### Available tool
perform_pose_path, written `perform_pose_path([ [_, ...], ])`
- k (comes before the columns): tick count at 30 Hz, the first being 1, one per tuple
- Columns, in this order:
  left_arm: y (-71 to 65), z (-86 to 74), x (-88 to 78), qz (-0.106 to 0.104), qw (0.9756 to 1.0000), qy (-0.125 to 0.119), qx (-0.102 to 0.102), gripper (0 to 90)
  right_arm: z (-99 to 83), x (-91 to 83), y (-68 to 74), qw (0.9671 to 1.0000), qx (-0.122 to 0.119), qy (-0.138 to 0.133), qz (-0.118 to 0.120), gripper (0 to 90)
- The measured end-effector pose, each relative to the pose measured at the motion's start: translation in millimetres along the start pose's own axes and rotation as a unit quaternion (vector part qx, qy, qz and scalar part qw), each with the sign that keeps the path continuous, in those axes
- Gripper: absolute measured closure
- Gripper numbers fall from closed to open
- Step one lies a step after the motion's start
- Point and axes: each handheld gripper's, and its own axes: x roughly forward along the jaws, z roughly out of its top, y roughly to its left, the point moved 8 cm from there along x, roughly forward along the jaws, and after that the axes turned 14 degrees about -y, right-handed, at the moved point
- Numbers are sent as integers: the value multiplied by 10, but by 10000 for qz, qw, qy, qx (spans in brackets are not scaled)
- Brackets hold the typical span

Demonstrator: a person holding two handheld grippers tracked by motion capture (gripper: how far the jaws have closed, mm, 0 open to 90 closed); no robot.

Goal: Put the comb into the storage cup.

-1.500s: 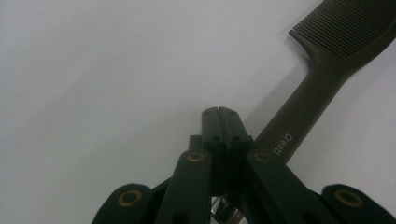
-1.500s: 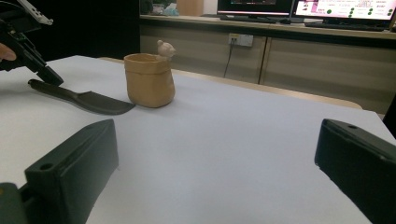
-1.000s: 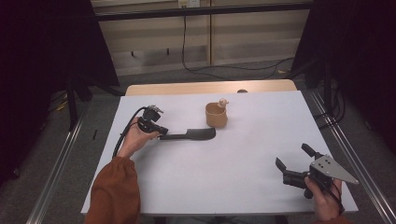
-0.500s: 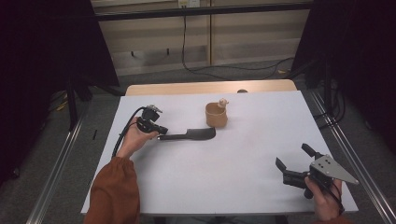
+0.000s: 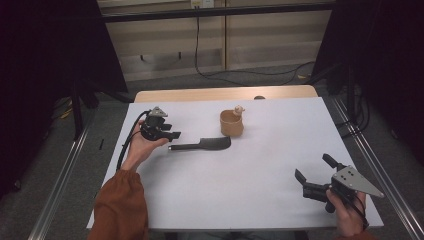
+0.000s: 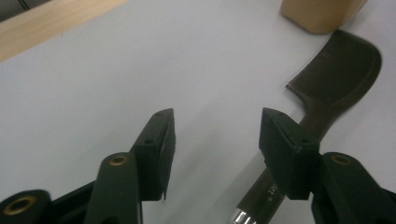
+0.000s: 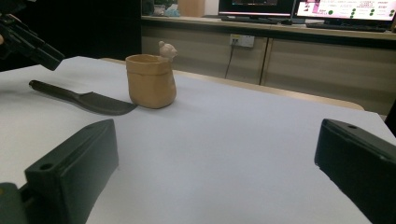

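Observation:
A dark comb [image 5: 202, 145] lies flat on the white table [image 5: 240, 200], its handle pointing left. My left gripper [image 5: 170, 135] hovers at the handle's end; its jaws have just been opening and stand apart. In the left gripper view the comb [image 6: 336, 74] runs under the right-hand jaw and no pad presses on it, so my left gripper [image 6: 215, 135] is open. Just behind the comb's wide end stands a tan cup [image 5: 232, 123] with a small figure on its rim. My right gripper [image 5: 314, 167] rests open near the front right, with nothing between its jaws.
The right gripper view looks across the bare table to the cup [image 7: 150, 81], the comb [image 7: 84, 99] and the left gripper [image 7: 32, 44]. A wooden edge [image 5: 225, 93] borders the far side. Metal rails [image 5: 65, 180] flank the table.
The left gripper's jaws have spread apart and let go of the comb's handle. The comb lies where it was. The right gripper has not moved.

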Motion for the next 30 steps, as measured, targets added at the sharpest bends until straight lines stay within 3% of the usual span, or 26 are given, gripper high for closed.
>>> perform_pose_path([
  [4,-17,83,-35,3,9997,-247,6,216,-1,-3,3,10000,-8,12,5,0],
  [6,-28,118,-48,-43,9992,-371,-160,111,0,-2,2,10000,-3,6,1,0],
  [8,-23,146,-78,-63,9987,-461,-195,38,-1,-1,3,10000,-3,7,14,0],
  [15,-34,214,-183,-115,9972,-682,-267,40,0,-1,6,10000,4,7,20,0],
  [20,-43,222,-193,-78,9977,-671,-12,76,0,2,8,10000,3,3,26,0],
  [21,-46,212,-178,-50,9978,-646,123,76,0,2,7,10000,-3,3,29,0],
  [27,-122,223,-137,-121,9983,-556,-96,76,0,1,12,10000,4,1,49,0],
  [30,-199,235,-105,-166,9988,-449,-57,77,0,6,10,10000,7,-7,36,0],
])
